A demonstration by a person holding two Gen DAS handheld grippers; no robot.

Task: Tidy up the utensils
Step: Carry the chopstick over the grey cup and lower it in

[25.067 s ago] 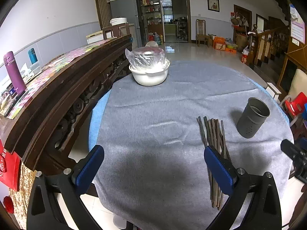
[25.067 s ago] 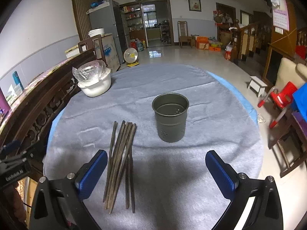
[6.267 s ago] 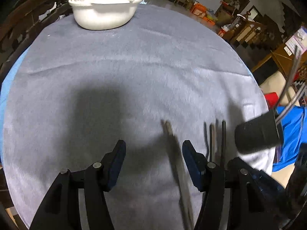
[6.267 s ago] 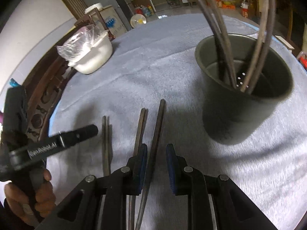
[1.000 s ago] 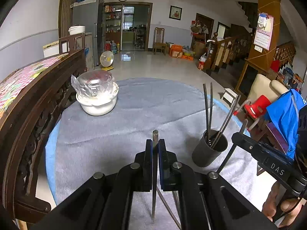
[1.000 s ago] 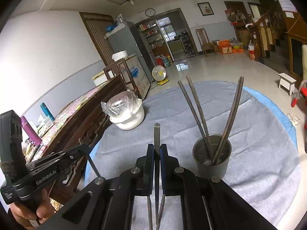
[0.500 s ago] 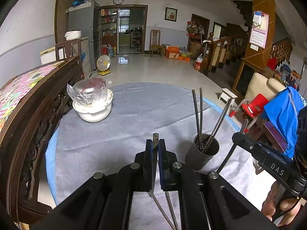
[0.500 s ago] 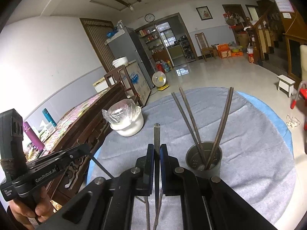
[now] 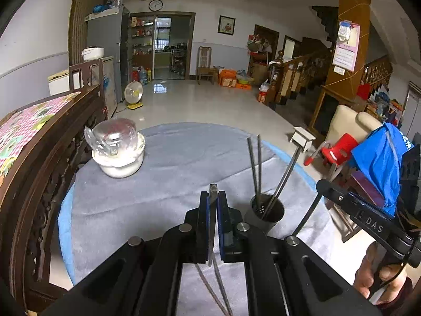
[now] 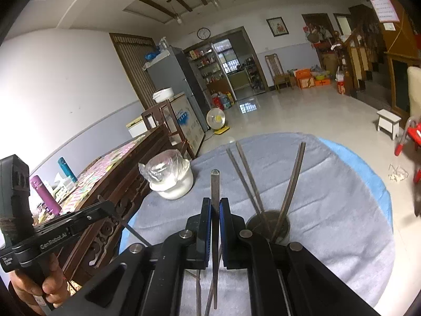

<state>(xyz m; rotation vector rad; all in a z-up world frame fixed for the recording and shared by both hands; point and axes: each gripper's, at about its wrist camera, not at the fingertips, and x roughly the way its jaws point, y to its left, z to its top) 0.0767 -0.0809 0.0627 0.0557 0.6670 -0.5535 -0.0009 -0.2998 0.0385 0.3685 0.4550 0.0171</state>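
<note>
My left gripper (image 9: pixel 213 200) is shut on a dark chopstick (image 9: pixel 212 218) and holds it upright above the grey-clothed round table (image 9: pixel 158 184). My right gripper (image 10: pixel 215 205) is shut on another dark chopstick (image 10: pixel 215 197), also raised. The dark metal holder cup (image 9: pixel 264 214) stands on the cloth to the right of my left gripper, with three chopsticks (image 9: pixel 256 163) leaning in it. In the right wrist view the cup (image 10: pixel 269 226) sits just right of my gripper. A few loose chopsticks (image 9: pixel 214 292) lie on the cloth below the grippers.
A white bowl covered with plastic wrap (image 9: pixel 118 152) stands at the table's far left. A carved wooden bench back (image 9: pixel 39 163) runs along the left side. A red chair (image 9: pixel 339 150) and a blue cloth (image 9: pixel 379 163) are at the right.
Both grippers have risen further with their chopsticks still held. The cup and table look smaller and lower in both views.
</note>
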